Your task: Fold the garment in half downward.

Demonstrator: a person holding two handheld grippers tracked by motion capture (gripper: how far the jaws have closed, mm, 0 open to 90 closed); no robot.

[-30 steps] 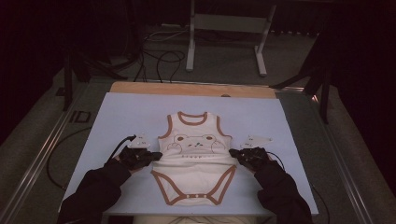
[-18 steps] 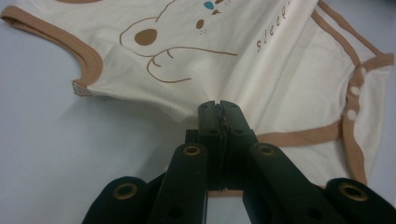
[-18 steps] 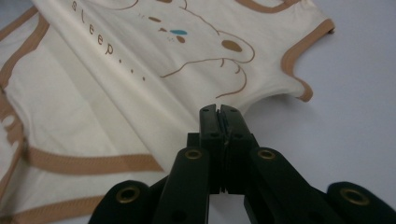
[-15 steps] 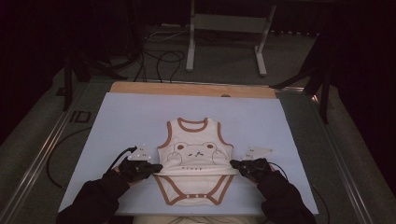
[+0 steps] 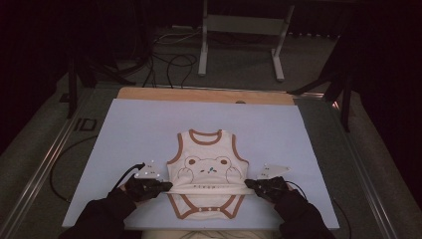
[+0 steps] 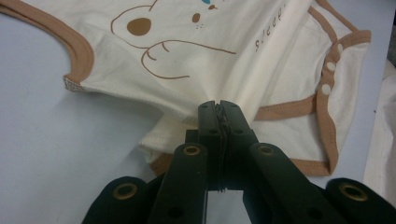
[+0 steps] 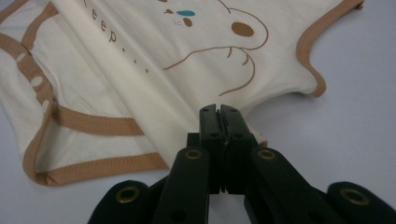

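Bodysuit (image 5: 207, 172) lies on the table (image 5: 139, 124), each side pinched by the left gripper (image 5: 166, 186) and right gripper (image 5: 249, 185).

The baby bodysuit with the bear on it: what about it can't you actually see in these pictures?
- Baby bodysuit, high view: the line of print under the bear is too small to read.
- Left gripper view: the bear's face is cut off by the top edge; the black jaws of the left gripper hide the pinched fabric.
- Right gripper view: the word is cut off by the top edge; the right gripper covers its pinch.
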